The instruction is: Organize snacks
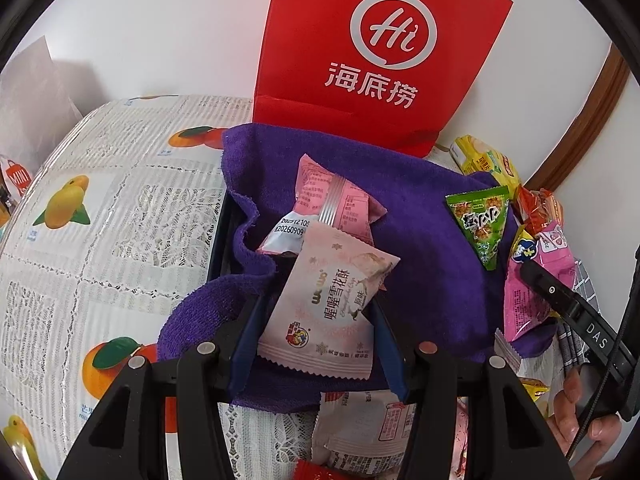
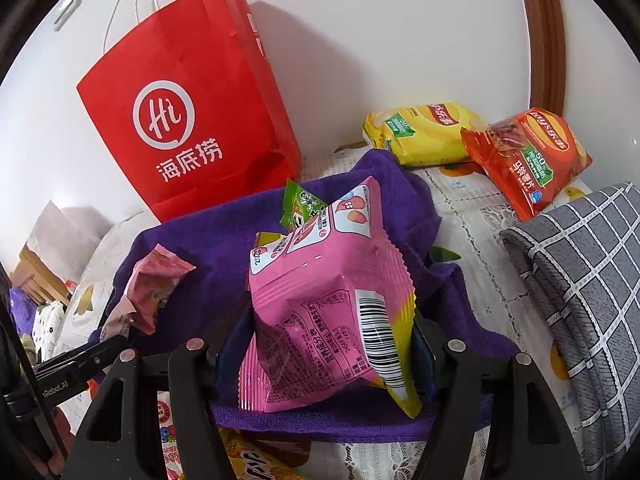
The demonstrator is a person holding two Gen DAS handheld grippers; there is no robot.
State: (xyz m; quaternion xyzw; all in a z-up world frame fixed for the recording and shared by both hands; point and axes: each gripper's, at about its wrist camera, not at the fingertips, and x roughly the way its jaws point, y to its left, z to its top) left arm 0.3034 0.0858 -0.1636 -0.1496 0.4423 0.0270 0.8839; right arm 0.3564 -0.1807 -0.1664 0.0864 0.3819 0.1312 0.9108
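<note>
My left gripper [image 1: 318, 306] is shut on a pale pink snack packet [image 1: 332, 308], held tilted over a purple towel [image 1: 424, 248] that drapes a dark box. A second pink packet [image 1: 332, 196] lies in the towel's hollow, and a green triangular packet [image 1: 482, 220] rests on its right side. My right gripper [image 2: 328, 330] is shut on a bright pink bag [image 2: 320, 320] with a barcode, held over the same purple towel [image 2: 192, 240]. The green packet [image 2: 304, 206] peeks out behind that bag. In the right wrist view, the left gripper's black body [image 2: 76, 364] enters at the lower left.
A red paper bag [image 1: 380, 52] stands against the wall behind the towel. Yellow [image 2: 424, 132] and orange [image 2: 524, 156] crisp bags lie at the back right, beside a grey checked cloth [image 2: 584, 280]. More packets [image 1: 356, 428] lie on the fruit-print tablecloth [image 1: 100, 208] near me.
</note>
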